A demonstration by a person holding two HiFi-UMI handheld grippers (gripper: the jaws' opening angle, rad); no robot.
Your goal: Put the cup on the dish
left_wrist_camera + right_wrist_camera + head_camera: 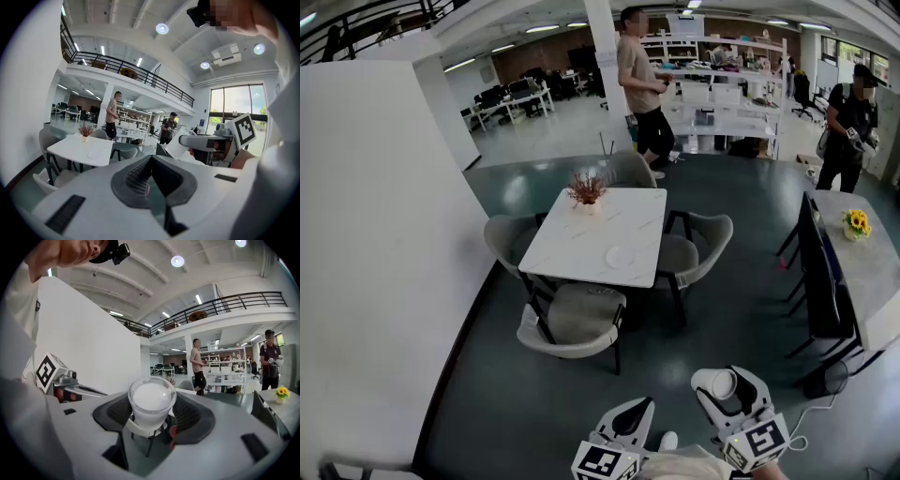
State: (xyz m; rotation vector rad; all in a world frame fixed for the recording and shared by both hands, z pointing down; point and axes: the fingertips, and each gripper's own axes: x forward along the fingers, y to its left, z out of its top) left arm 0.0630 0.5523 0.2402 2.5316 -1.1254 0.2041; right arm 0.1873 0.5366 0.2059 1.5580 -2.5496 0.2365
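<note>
Standing well back from the square white marble-look tabletop (pixel 581 239), you have grey padded chairs (pixel 577 319) drawn in round it on the dark green floor (pixel 722 281). Your right gripper (pixel 727 380) is low in the head view, its fingers (pixel 192 413) clamped on either side of the small white plastic cup (pixel 151 399), which hangs over the floor, well apart from the table. Your left gripper (pixel 639 412) sits just beside it, fingers (pixel 136 178) pressed together on nothing. A small round white dish (pixel 619 255) lies on the tabletop's near half, with a reddish dried plant in a pale pot (pixel 586 192) at the far edge.
</note>
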